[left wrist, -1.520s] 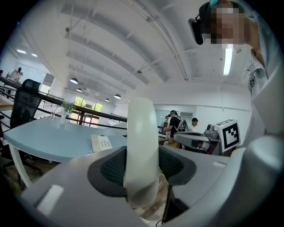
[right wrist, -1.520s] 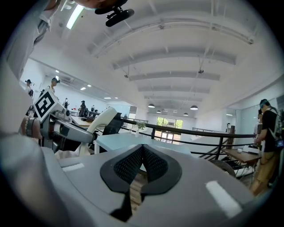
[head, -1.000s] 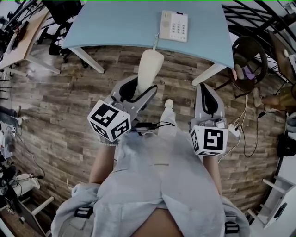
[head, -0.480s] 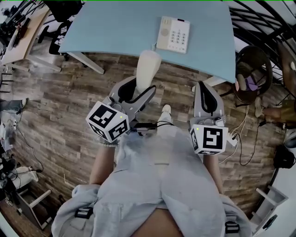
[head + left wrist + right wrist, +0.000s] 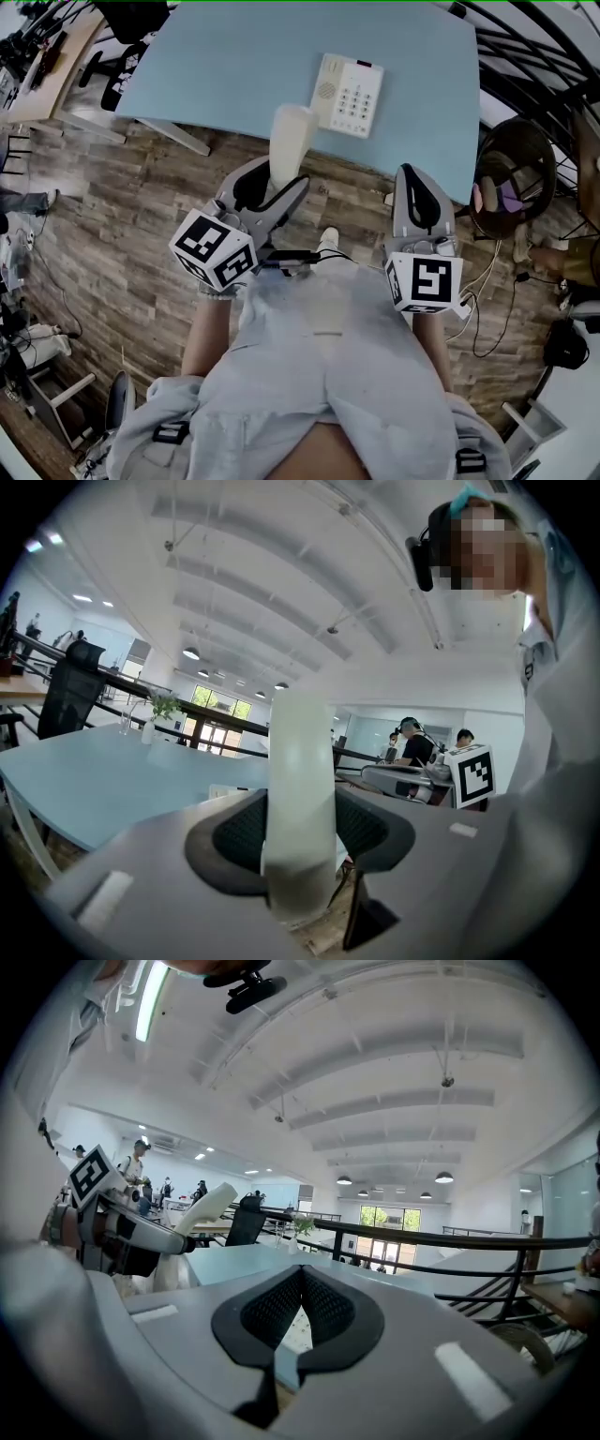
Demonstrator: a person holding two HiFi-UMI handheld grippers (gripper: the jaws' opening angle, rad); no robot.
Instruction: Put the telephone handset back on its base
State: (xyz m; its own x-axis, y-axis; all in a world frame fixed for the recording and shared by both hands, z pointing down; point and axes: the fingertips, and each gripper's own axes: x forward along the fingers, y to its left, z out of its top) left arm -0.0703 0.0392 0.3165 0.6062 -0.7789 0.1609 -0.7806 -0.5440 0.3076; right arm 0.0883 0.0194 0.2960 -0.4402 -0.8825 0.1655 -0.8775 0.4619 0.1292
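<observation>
The head view is evenly and flatly lit, with only soft shadows and slightly washed colours. Its fisheye lens bends the table [image 5: 234, 66] edge and the floor planks [image 5: 112, 216] toward the borders. Both gripper views are bright, lit by ceiling lamps [image 5: 444, 1177] and far windows [image 5: 389, 1215] (a black vignette rings each). In the left gripper view the handset [image 5: 300, 799], close to the lens, looks soft and pale.
</observation>
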